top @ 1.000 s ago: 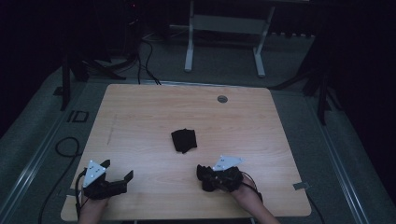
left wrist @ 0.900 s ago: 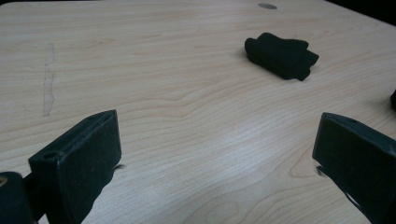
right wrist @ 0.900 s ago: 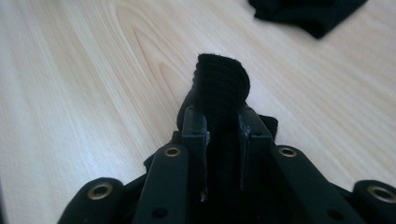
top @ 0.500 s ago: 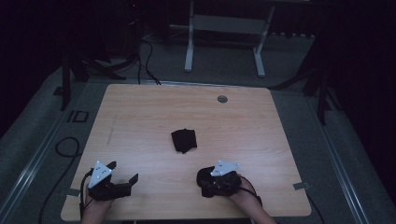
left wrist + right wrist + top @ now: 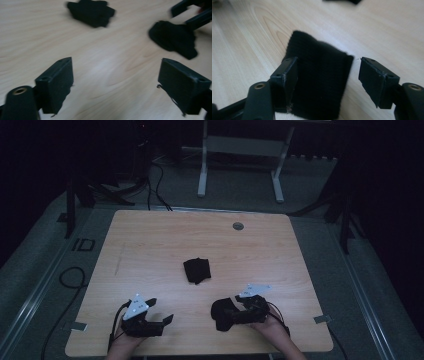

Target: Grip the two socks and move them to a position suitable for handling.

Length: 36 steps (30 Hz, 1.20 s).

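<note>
The right claw (image 5: 327,82) is just opening over the folded black cloth (image 5: 319,85); its left pad is touching and risking dragging it. The left claw (image 5: 115,82) at 7 o'clock is standing open, empty.

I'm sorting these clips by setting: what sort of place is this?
Probably a lab or workshop set up for recording, not a home: a bare wooden table on grey carpet, loose cables on the floor, and a metal stand behind.
</note>
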### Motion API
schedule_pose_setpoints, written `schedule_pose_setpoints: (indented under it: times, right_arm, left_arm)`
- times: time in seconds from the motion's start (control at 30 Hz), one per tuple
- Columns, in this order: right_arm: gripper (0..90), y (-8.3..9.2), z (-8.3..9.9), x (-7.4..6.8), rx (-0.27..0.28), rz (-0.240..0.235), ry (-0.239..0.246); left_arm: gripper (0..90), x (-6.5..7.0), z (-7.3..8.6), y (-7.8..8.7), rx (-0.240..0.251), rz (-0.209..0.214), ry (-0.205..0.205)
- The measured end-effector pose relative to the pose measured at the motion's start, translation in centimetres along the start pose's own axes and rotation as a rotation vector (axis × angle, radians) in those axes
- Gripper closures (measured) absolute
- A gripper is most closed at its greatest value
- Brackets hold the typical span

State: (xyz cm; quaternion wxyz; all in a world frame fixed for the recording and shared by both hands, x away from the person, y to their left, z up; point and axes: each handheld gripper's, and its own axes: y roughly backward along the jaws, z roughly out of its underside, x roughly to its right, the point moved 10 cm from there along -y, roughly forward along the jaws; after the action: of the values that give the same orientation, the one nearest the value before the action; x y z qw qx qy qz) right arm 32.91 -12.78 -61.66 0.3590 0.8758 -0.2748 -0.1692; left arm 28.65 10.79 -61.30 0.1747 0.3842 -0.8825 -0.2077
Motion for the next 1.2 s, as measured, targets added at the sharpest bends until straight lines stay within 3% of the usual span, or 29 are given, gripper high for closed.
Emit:
schedule_pose_setpoints:
  times: [0.13, 0.17, 0.2, 0.27, 0.37, 0.4, 0.47, 0.63, 0.8, 0.87, 1.07, 1.2]
  right_arm:
    - [34.9, -1.6, 0.3, -0.4, -0.04, -0.006, 0.032]
    - [37.8, -1.8, 0.4, -0.5, -0.054, 0.003, 0.063]
    - [41.8, -2.1, 0.5, -0.7, -0.066, 0.011, 0.079]
    - [61.8, -2.1, 0.3, -1.1, -0.059, -0.015, 0.083]
    - [69.5, -2.1, 0.2, -1.5, -0.056, -0.014, 0.106]
    - [73.0, -2.0, 0.1, -1.7, -0.051, -0.007, 0.106]
    - [73.9, -1.7, -0.2, -1.8, -0.041, -0.007, 0.123]
    - [74.0, 0.6, -2.6, -2.5, 0.05, -0.043, 0.133]
    - [73.9, 3.8, -5.6, -4.2, 0.152, -0.101, 0.174]
    - [73.9, 4.7, -6.3, -5.0, 0.172, -0.124, 0.19]
    - [73.8, 5.2, -7.2, -6.4, 0.197, -0.153, 0.215]
    - [73.8, 5.0, -7.2, -6.8, 0.194, -0.166, 0.222]
  left_arm:
    - [14.7, 1.0, -0.2, -1.0, -0.015, 0.036, -0.01]
    - [14.9, 1.8, -0.3, -1.5, -0.021, 0.074, -0.017]
    - [16.0, 2.0, -0.5, -1.8, -0.022, 0.085, -0.02]
    - [17.6, 2.6, -0.7, -2.3, -0.03, 0.118, -0.021]
    - [19.7, 3.0, -0.9, -2.7, -0.035, 0.137, -0.019]
    - [21.4, 3.3, -1.3, -3.1, -0.038, 0.161, -0.012]
    - [22.5, 3.7, -1.7, -3.3, -0.031, 0.195, -0.004]
    - [28.1, 4.5, -3.4, -3.4, 0.003, 0.286, 0.019]
    - [30.4, 5.0, -5.2, -3.2, 0.034, 0.308, -0.051]
    - [32.8, 5.4, -5.7, -2.9, 0.054, 0.354, -0.057]
    - [44.9, 7.0, -6.1, -2.5, 0.06, 0.471, -0.093]
    - [54.7, 7.1, -6.2, -2.5, 0.071, 0.5, -0.085]
